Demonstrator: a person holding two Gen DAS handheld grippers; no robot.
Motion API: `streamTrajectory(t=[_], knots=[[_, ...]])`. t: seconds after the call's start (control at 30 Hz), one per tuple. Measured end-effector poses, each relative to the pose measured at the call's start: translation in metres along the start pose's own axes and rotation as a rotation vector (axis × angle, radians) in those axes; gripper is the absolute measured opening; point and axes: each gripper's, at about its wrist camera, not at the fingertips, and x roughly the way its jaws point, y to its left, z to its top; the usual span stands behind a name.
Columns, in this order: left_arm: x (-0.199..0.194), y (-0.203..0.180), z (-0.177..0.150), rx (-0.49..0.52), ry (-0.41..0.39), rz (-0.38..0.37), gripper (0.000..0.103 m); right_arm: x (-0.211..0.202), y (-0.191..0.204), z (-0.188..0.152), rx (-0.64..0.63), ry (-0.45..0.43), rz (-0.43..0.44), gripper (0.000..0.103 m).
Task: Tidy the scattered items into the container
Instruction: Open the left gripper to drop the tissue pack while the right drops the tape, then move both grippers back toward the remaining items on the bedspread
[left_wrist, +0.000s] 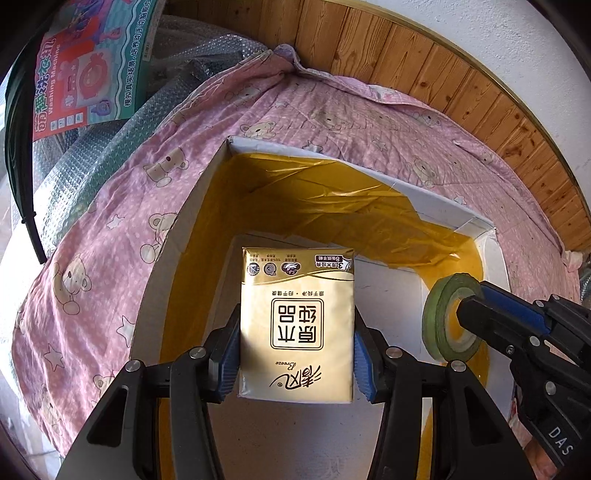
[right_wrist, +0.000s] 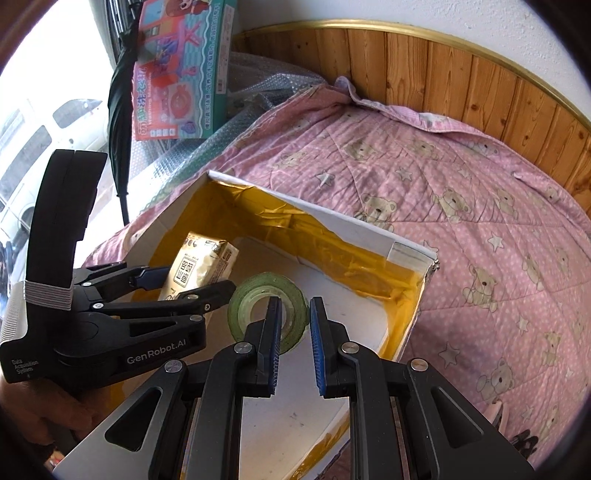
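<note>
While clamped, tissue pack (left_wrist: 296, 325) fills left tool (left_wrist: 295, 354).

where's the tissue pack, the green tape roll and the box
tissue pack (left_wrist: 297, 325): left wrist view, centre of its gold front.
green tape roll (right_wrist: 291, 295): right wrist view, upper rim.
box (right_wrist: 332, 216): right wrist view, white far wall edge.

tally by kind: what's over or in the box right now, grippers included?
Tissue pack: 1, held by the left gripper
Green tape roll: 1, at the right gripper
Box: 1
Grippers: 2
Total: 5
</note>
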Motion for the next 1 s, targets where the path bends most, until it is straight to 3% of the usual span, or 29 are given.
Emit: streamTrajectory(t=[0.37, 0.57, 1.0], knots=[[0.019, -0.002, 0.007, 0.016, 0.017, 0.012, 0.053, 0.019, -0.009, 0.006, 0.014, 0.025, -0.004, 0.017], [0.024, 0.0, 0.011, 0.005, 0.02, -0.006, 0.054, 0.022, -0.011, 0.005, 0.029, 0.025, 0.007, 0.023], [-0.006, -0.002, -0.001, 0.009, -0.016, -0.018, 0.059, -0.031, -0.027, -0.04, 0.15, -0.06, 0.074, 0.023]])
